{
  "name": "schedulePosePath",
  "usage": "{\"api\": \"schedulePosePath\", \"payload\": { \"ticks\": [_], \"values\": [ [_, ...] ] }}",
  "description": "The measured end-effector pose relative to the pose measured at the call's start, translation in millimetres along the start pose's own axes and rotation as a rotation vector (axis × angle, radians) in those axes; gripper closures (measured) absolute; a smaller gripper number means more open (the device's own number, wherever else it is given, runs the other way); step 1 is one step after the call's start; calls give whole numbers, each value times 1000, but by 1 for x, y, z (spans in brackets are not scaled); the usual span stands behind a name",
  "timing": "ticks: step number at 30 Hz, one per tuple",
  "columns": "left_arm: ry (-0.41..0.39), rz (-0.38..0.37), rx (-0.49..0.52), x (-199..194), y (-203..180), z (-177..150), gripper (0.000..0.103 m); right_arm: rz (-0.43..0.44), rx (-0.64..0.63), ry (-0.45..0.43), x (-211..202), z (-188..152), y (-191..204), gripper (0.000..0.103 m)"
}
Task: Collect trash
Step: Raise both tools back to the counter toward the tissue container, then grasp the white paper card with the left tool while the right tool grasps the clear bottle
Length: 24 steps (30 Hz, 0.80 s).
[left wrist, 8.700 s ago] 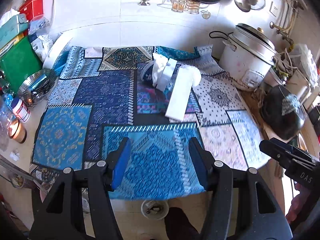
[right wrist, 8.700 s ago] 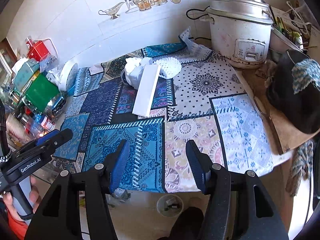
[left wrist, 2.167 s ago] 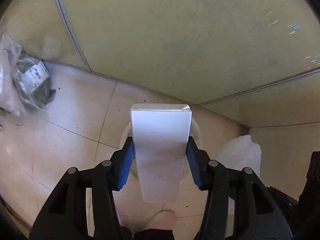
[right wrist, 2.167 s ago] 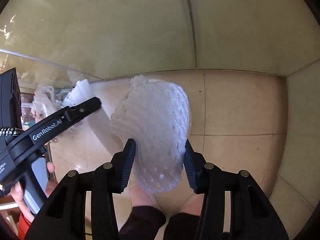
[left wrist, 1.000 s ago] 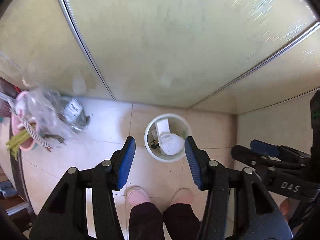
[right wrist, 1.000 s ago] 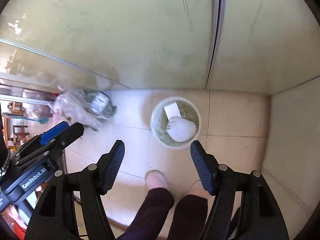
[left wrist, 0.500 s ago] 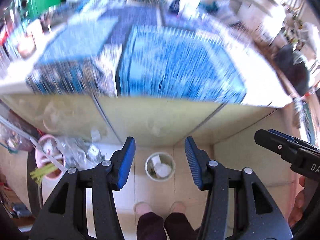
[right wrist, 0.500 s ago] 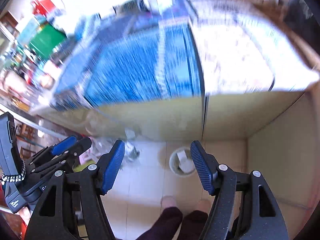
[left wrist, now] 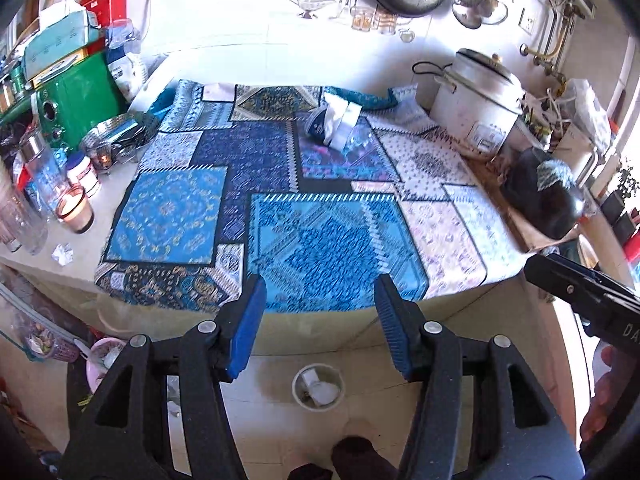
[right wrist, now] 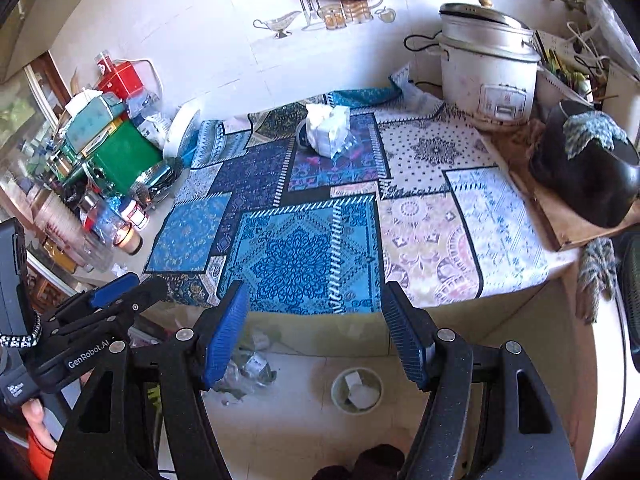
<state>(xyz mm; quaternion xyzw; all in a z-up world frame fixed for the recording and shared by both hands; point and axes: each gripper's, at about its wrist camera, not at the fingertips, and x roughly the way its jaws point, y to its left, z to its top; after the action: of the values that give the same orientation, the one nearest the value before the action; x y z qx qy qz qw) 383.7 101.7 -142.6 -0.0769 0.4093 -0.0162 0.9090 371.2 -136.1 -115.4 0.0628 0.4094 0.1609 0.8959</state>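
A small round bin (left wrist: 318,387) stands on the floor below the counter, with a white box and white foam net inside; it also shows in the right wrist view (right wrist: 357,391). On the patterned cloth (left wrist: 320,236) at the back lies a pile of white tissue, a dark container and clear plastic wrap (left wrist: 338,124), also seen in the right wrist view (right wrist: 326,130). My left gripper (left wrist: 320,320) is open and empty above the counter's front edge. My right gripper (right wrist: 316,328) is open and empty, to the right of the left one.
A white rice cooker (left wrist: 476,104) stands at the back right, a black pot (left wrist: 544,196) on a board at the right. Green box (left wrist: 76,104), jars and a lit candle (left wrist: 74,212) crowd the left. A small crumpled scrap (left wrist: 62,254) lies near the left edge.
Both grippers let go of the white box and foam net into the bin, then rose from floor level to above the counter. The view is now steady and both are empty.
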Motion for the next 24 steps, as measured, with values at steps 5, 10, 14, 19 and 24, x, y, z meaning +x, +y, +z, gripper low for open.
{"api": "schedulePosePath", "payload": {
  "ticks": [5, 10, 14, 19, 24],
  "values": [
    [-26, 19, -2, 18, -12, 38, 46, 8, -12, -26, 11, 29, -20, 36],
    [-35, 39, -26, 54, -30, 82, 46, 44, -26, -9, 38, 70, -50, 36],
    [-16, 39, -42, 84, -43, 117, 46, 60, -50, 13, 57, 105, -72, 36],
    [-27, 81, -73, 117, -54, 146, 46, 94, -111, 30, 84, 146, -95, 36],
    [23, 99, -109, 153, -52, 167, 46, 95, -124, 68, 119, 173, -108, 36]
  ]
}}
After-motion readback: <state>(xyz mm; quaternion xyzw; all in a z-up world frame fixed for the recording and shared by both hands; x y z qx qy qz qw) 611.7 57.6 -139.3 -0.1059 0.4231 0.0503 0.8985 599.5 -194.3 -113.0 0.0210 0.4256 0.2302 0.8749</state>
